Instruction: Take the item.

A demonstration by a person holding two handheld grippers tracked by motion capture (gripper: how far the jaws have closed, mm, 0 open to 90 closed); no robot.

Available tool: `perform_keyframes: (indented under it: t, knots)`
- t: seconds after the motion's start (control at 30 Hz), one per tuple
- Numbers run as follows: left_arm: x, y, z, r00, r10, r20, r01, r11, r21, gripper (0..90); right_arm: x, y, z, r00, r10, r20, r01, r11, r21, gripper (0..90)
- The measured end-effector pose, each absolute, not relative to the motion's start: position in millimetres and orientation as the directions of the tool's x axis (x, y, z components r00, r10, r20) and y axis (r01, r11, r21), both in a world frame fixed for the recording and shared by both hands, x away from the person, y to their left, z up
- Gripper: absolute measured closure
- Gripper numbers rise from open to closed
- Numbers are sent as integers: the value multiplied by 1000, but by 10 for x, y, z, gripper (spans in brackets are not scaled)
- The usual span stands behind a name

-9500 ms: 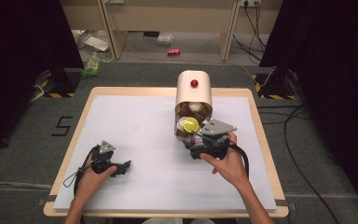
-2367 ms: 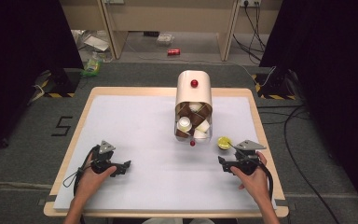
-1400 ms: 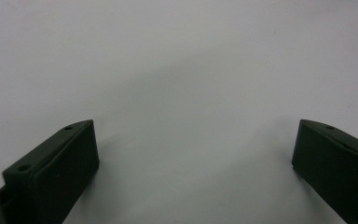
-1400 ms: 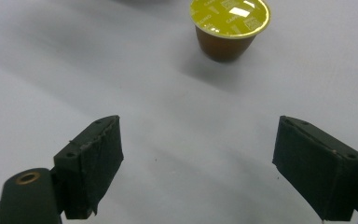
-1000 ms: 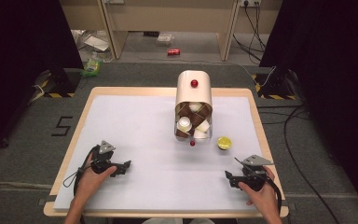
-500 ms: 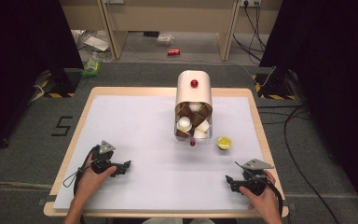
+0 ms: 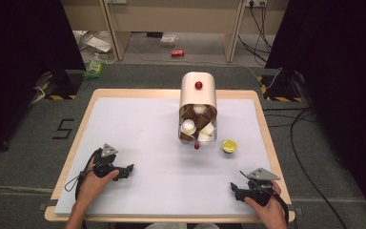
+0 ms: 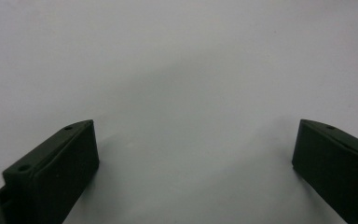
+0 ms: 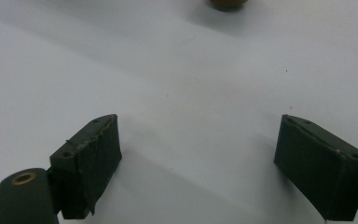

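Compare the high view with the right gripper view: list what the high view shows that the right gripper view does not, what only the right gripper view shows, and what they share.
High view alone: the whole table, the capsule dispenser lying with its open end toward the person, its red knob, a small red ball, the left gripper and both hands.

Right gripper view alone: a close look between the right gripper jaws, wide apart with nothing between them.

Shared: the white table surface, the right gripper, and probably the yellow capsule, cut off at the top edge.
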State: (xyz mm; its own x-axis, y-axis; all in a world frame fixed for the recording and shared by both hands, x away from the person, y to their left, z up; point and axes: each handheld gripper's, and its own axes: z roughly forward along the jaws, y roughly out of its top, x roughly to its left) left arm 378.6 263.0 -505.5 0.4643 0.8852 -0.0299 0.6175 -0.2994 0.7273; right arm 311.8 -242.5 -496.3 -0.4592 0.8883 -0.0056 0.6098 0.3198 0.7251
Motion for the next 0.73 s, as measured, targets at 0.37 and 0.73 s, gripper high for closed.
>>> perform_keyframes:
  t: [0.37,0.73]
  knots:
    - [3786,2629,-5056,464,885,-30,618,-299,727,0,3085,-2438,-4985,-460,888,-3,598,312,739,146]
    - [3786,2629,-5056,464,885,-30,618,-299,727,0,3086,-2440,-4985,-462,887,-2,597,313,739,145]
